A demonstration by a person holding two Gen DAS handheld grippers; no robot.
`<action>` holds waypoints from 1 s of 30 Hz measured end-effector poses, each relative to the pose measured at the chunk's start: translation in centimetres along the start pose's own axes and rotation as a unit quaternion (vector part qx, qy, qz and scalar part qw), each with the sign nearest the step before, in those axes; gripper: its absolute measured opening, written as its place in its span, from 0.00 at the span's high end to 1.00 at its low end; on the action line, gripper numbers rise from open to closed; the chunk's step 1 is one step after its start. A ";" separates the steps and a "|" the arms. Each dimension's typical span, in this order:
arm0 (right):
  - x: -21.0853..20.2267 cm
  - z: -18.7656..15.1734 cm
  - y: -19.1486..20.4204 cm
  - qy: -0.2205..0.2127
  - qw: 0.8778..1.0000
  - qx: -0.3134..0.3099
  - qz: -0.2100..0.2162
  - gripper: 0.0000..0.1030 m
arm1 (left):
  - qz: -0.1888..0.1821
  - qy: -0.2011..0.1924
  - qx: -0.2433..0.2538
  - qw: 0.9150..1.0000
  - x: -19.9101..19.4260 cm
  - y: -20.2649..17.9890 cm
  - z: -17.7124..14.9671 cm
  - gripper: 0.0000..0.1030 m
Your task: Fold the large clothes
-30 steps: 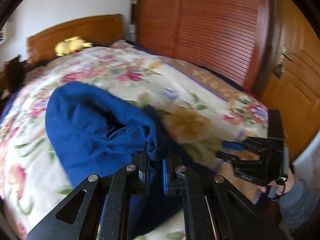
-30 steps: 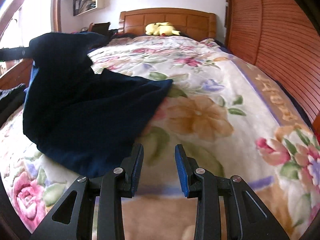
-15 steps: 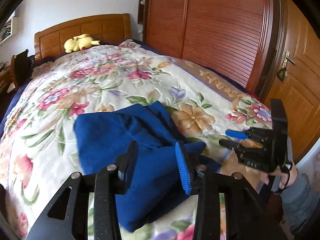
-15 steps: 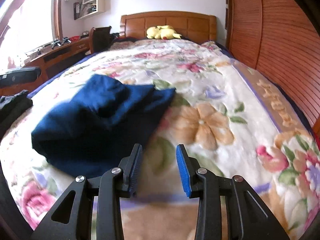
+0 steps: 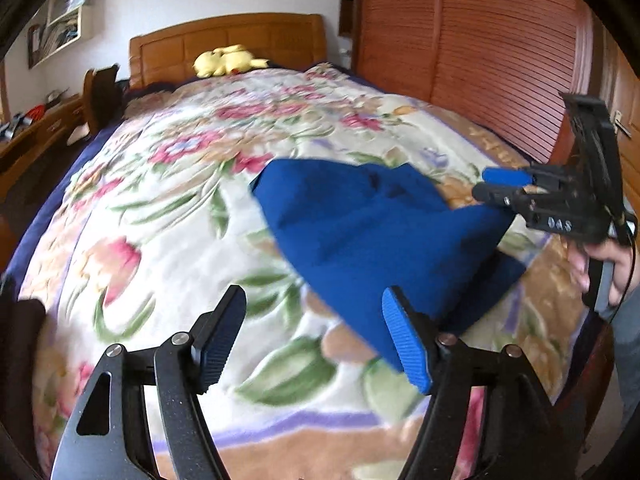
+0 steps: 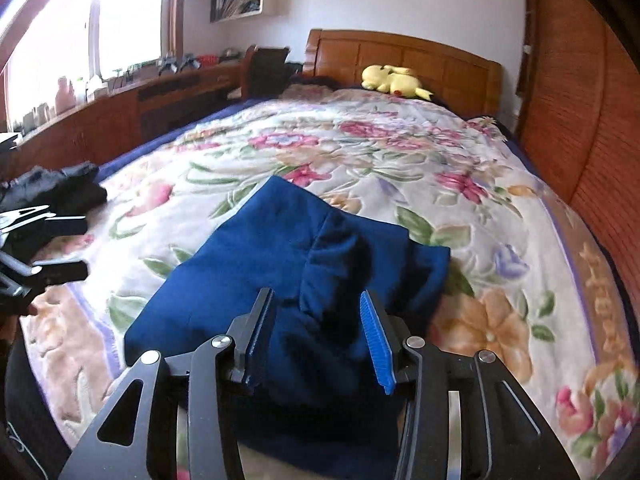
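The left tongs [image 5: 314,336] fill the bottom of the left wrist view, tilted down at the bed [image 5: 168,208], their jaws opening with only the floral blanket between them; the blue pad on the right-hand finger overlaps the edge of the blue garment [image 5: 372,232] without pinching it. The right tongs [image 6: 316,336] point down over the garment's near end, jaws opening, cloth seen between them but not squeezed. A second ago the left tongs were clamped on the garment, lifted in a bunched heap; now it lies released. It sits folded, thick and rumpled, in the lower centre of the bed, deep blue. A yellow plush toy [image 6: 394,80] rests at the headboard.
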State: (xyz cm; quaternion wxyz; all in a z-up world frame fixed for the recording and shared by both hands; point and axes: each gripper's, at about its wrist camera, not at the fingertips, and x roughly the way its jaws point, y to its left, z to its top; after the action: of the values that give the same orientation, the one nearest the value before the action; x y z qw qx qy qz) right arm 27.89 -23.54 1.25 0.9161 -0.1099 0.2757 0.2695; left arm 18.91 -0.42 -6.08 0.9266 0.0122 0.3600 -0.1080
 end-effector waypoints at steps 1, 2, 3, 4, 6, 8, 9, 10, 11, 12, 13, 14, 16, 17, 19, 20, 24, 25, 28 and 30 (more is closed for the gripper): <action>0.8 0.2 0.2 0.011 1.000 -0.007 0.001 0.55 | 0.001 0.003 -0.005 1.000 0.1 0.5 -0.5 0.31; 1.6 0.4 0.3 0.023 1.000 -0.009 0.003 0.55 | 0.001 0.005 -0.010 1.000 0.2 1.0 -1.0 0.31; 2.6 0.5 0.2 0.040 0.999 -0.006 0.007 0.55 | 0.001 0.007 -0.013 1.000 0.3 1.3 -1.4 0.30; 3.5 0.4 0.0 0.056 0.998 -0.002 0.011 0.55 | 0.001 0.009 -0.015 1.000 0.2 1.6 -1.9 0.30; 5.1 -0.1 0.0 0.087 0.996 0.001 0.019 0.55 | 0.000 0.011 -0.017 1.000 0.2 1.9 -2.6 0.31; 5.9 -0.6 0.2 0.105 0.994 0.002 0.021 0.55 | -0.001 0.014 -0.021 1.000 0.4 2.3 -3.2 0.30; 6.4 -1.1 0.3 0.115 0.993 0.002 0.021 0.55 | -0.002 0.015 -0.025 1.000 0.5 2.5 -3.3 0.30; 6.8 -1.5 0.3 0.123 0.992 0.002 0.019 0.55 | -0.004 0.017 -0.029 0.999 0.6 2.8 -3.6 0.30; 7.1 -1.9 0.3 0.129 0.991 0.003 0.017 0.55 | -0.005 0.018 -0.032 0.999 0.8 2.9 -3.8 0.30; 7.3 -1.9 0.4 0.132 0.991 0.004 0.016 0.55 | -0.006 0.019 -0.033 0.999 0.9 3.0 -4.0 0.30; 7.4 -2.1 0.2 0.132 0.991 0.006 0.016 0.55 | -0.006 0.020 -0.035 0.999 1.0 3.1 -4.2 0.30; 7.6 -2.1 0.5 0.131 0.991 0.011 0.018 0.55 | -0.006 0.021 -0.037 0.999 1.1 3.2 -4.4 0.30; 7.8 -1.8 0.3 0.131 0.991 0.020 0.025 0.54 | -0.007 0.022 -0.039 0.999 1.2 3.3 -4.6 0.30; 8.1 -1.7 0.3 0.130 0.991 0.022 0.027 0.54 | -0.006 0.021 -0.040 0.999 1.2 3.4 -4.6 0.30; 8.4 -1.6 -0.1 0.128 0.991 0.024 0.031 0.54 | -0.005 0.019 -0.041 0.999 1.1 3.5 -4.7 0.30; 8.3 -1.8 -0.1 0.126 0.991 0.024 0.032 0.54 | -0.005 0.019 -0.042 0.999 1.1 3.5 -4.7 0.30; 8.1 -2.4 0.1 0.117 0.992 0.020 0.031 0.55 | -0.001 0.019 -0.041 0.999 1.2 3.5 -4.8 0.30; 8.0 -2.3 0.1 0.114 0.993 0.018 0.030 0.56 | 0.000 0.019 -0.040 0.999 1.2 3.5 -4.8 0.30; 7.0 -2.5 0.9 0.096 0.994 -0.002 0.042 0.83 | 0.000 0.020 -0.038 0.999 1.3 3.4 -4.8 0.30; 5.7 -2.2 1.1 0.080 0.996 -0.015 0.041 0.88 | -0.002 0.021 -0.036 0.999 1.5 3.3 -4.6 0.30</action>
State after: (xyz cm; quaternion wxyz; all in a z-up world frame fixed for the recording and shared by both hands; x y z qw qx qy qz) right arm 30.31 -20.98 -3.87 0.8778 -0.1334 0.3479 0.3010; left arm 17.58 2.94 -10.70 0.9186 -0.0194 0.3828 -0.0962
